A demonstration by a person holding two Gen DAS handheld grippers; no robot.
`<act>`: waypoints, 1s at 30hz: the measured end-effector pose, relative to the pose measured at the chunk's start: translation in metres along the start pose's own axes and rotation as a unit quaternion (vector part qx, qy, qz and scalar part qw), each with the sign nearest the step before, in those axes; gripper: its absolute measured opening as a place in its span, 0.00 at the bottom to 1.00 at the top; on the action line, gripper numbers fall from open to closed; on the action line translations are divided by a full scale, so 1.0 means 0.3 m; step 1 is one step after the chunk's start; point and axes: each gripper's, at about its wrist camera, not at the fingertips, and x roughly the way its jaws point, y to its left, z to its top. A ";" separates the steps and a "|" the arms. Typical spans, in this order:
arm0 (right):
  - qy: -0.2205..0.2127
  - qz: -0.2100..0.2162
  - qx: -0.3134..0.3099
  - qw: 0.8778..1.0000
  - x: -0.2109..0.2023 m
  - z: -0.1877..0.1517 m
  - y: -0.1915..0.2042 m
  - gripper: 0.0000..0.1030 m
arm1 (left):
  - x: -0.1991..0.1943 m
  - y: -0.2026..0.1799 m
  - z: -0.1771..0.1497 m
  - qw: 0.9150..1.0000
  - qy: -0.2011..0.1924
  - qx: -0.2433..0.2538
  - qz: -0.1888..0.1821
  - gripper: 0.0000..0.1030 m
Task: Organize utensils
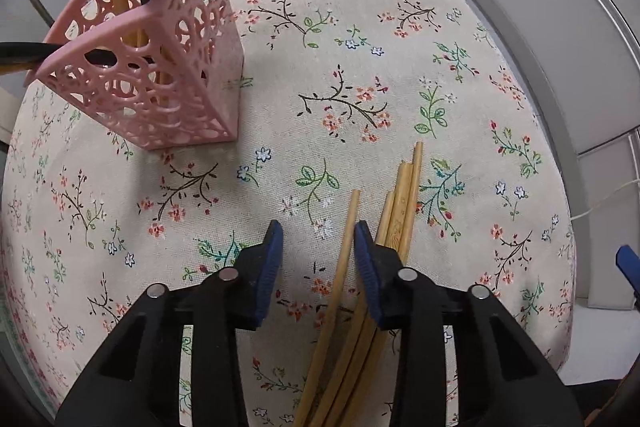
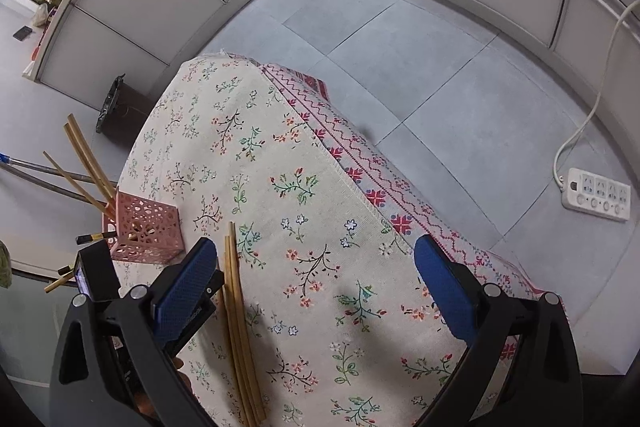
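Loose chopsticks [image 1: 404, 195] lie in a bundle on the floral tablecloth [image 1: 340, 27], near the table's front edge; one stick [image 1: 340, 259] has splayed off to the left of the rest. Pink perforated holder [image 1: 160, 67] stands well apart, far-left, already holding several chopsticks and a dark-handled utensil.

Left gripper [image 1: 318, 239]: jaws parted, nothing held. The splayed stick runs through the gap; the bundle passes under the right pad [image 1: 368, 267].

Right gripper [image 2: 316, 267]: jaws wide apart, empty, above bare cloth to the right of the bundle.

Risks (judgement):
- Closing now likely catches only the single stick, or pinches it off-centre so it pivots and rolls.
- The pad over the bundle may scatter the sticks or drag the cloth.
- Thin round sticks may twist in the pads and snag on the holder's rim.
- The holder looks light and could tip.

Writing: none legible. Power strip [image 2: 596, 193] on the floor has markings too small to read.
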 end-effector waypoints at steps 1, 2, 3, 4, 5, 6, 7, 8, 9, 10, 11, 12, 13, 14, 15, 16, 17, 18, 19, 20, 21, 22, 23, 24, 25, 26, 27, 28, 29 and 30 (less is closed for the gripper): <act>0.000 -0.007 -0.002 1.000 0.010 0.002 0.005 0.94 | 0.001 -0.002 -0.003 1.000 -0.002 0.002 0.000 0.30; 0.000 -0.012 -0.004 1.000 0.019 0.002 0.009 0.94 | 0.001 -0.001 -0.013 1.000 -0.004 0.005 0.001 0.27; -0.001 -0.022 -0.010 1.000 0.036 0.001 0.021 0.93 | -0.002 0.003 -0.030 1.000 -0.008 0.007 0.002 0.22; -0.001 -0.028 -0.014 1.000 0.048 -0.001 0.026 0.94 | 0.001 -0.007 -0.046 1.000 -0.008 0.009 0.001 0.19; 0.001 -0.036 -0.024 0.999 0.069 -0.006 0.042 0.94 | -0.001 -0.002 -0.065 1.000 -0.006 0.010 -0.004 0.10; 0.005 -0.039 -0.031 0.999 0.084 -0.012 0.055 0.93 | -0.003 0.002 -0.082 1.000 -0.006 0.011 -0.004 0.06; 0.011 -0.040 -0.040 0.998 0.107 -0.017 0.071 0.93 | -0.008 0.006 -0.100 1.000 -0.008 0.014 -0.004 0.05; 0.017 -0.040 -0.049 0.998 0.126 -0.023 0.088 0.93 | -0.012 0.009 -0.115 1.000 -0.010 0.016 -0.002 0.05; 0.022 -0.041 -0.060 0.997 0.151 -0.030 0.111 0.94 | -0.018 0.015 -0.134 1.000 -0.012 0.018 0.001 0.05; 0.025 -0.042 -0.068 0.997 0.171 -0.036 0.129 0.94 | -0.027 0.022 -0.149 1.000 -0.013 0.018 0.001 0.05; 0.030 -0.042 -0.079 0.996 0.198 -0.042 0.154 0.94 | -0.044 0.031 -0.165 1.000 -0.018 0.018 -0.001 0.05; 0.038 -0.040 -0.086 0.995 0.223 -0.047 0.173 0.92 | -0.059 0.039 -0.176 1.000 -0.022 0.018 -0.001 0.05; 0.045 -0.038 -0.090 0.994 0.242 -0.052 0.185 0.87 | -0.082 0.049 -0.188 0.999 -0.028 0.018 -0.004 0.05; 0.055 -0.033 -0.092 0.994 0.264 -0.056 0.199 0.82 | -0.117 0.057 -0.207 0.999 -0.037 0.016 -0.011 0.05; 0.072 -0.024 -0.093 0.993 0.291 -0.059 0.214 0.69 | -0.147 0.066 -0.225 0.999 -0.046 0.016 -0.018 0.05; 0.085 -0.017 -0.094 0.992 0.309 -0.063 0.225 0.62 | -0.187 0.054 -0.244 0.998 -0.052 0.016 -0.022 0.05; 0.095 -0.012 -0.094 0.991 0.326 -0.066 0.235 0.59 | -0.216 0.055 -0.259 0.998 -0.059 0.017 -0.028 0.05; 0.101 -0.013 -0.095 0.990 0.339 -0.070 0.244 0.56 | -0.246 0.058 -0.272 0.997 -0.066 0.016 -0.036 0.05; 0.099 -0.019 -0.095 0.990 0.342 -0.073 0.250 0.56 | -0.268 0.062 -0.286 0.996 -0.074 0.014 -0.041 0.05; 0.095 -0.020 -0.094 0.991 0.342 -0.072 0.250 0.56 | -0.290 0.072 -0.289 0.996 -0.080 0.012 -0.044 0.05; 0.095 -0.018 -0.092 0.991 0.343 -0.073 0.255 0.56 | -0.309 0.082 -0.301 0.995 -0.087 0.011 -0.046 0.05; 0.097 -0.017 -0.093 0.991 0.345 -0.074 0.259 0.56 | -0.321 0.086 -0.306 0.995 -0.092 0.010 -0.047 0.05; 0.097 -0.018 -0.094 0.991 0.347 -0.075 0.262 0.56 | -0.333 0.091 -0.306 0.994 -0.096 0.008 -0.049 0.05; 0.095 -0.022 -0.096 0.991 0.348 -0.077 0.266 0.56 | -0.332 0.096 -0.288 0.994 -0.098 0.007 -0.050 0.05; 0.093 -0.025 -0.099 0.990 0.349 -0.078 0.270 0.56 | -0.342 0.101 -0.294 0.994 -0.099 0.006 -0.051 0.05; 0.091 -0.031 -0.105 0.990 0.351 -0.084 0.280 0.56 | -0.341 0.097 -0.288 0.994 -0.100 0.006 -0.051 0.05; 0.087 -0.037 -0.112 0.989 0.355 -0.086 0.289 0.56 | -0.340 0.097 -0.290 0.994 -0.100 0.005 -0.051 0.05; 0.085 -0.043 -0.117 0.988 0.358 -0.088 0.296 0.56 | -0.344 0.099 -0.295 0.994 -0.101 0.004 -0.052 0.05; 0.083 -0.049 -0.122 0.988 0.358 -0.091 0.302 0.56 | -0.360 0.103 -0.307 0.994 -0.101 0.003 -0.052 0.05; 0.081 -0.059 -0.130 0.986 0.360 -0.097 0.312 0.55 | -0.362 0.110 -0.307 0.993 -0.103 0.000 -0.051 0.05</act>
